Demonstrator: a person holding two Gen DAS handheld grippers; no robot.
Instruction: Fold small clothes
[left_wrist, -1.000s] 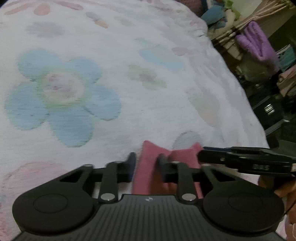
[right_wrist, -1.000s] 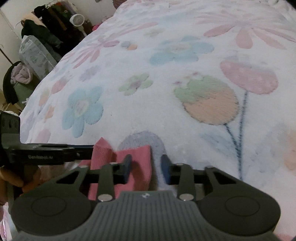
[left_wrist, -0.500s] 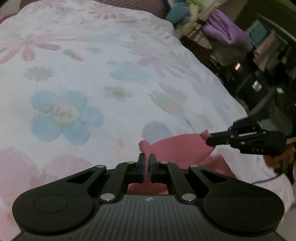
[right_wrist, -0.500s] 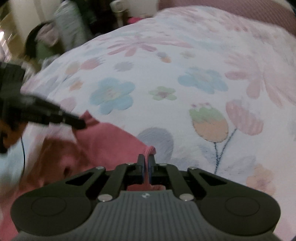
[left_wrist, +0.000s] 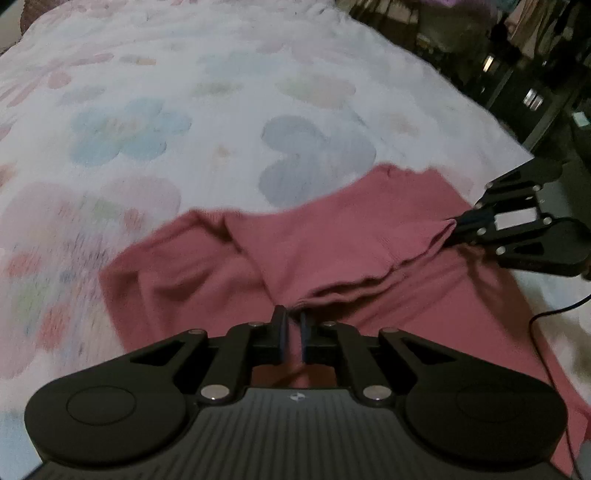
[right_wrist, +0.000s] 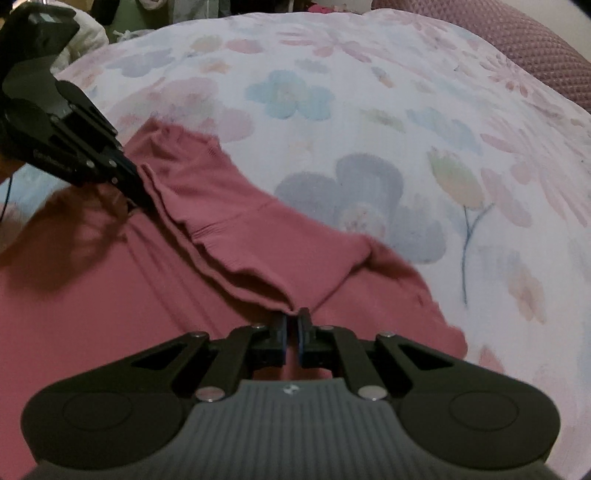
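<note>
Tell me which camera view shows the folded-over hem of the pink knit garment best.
The right wrist view: the pink knit garment's hem runs sharp and unblurred from the left claw to the right claw. The left wrist view shows the same hem between both claws, shorter and softer with motion blur.

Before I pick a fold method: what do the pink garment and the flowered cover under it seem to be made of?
The pink garment looks like a soft, matte knit, probably cotton: fine ribbing shows at its stitched hem and it drapes limply between the grippers. The flowered cover looks like plush fleece: its fuzzy nap softens the printed flowers. Neither fibre is certain.
</note>
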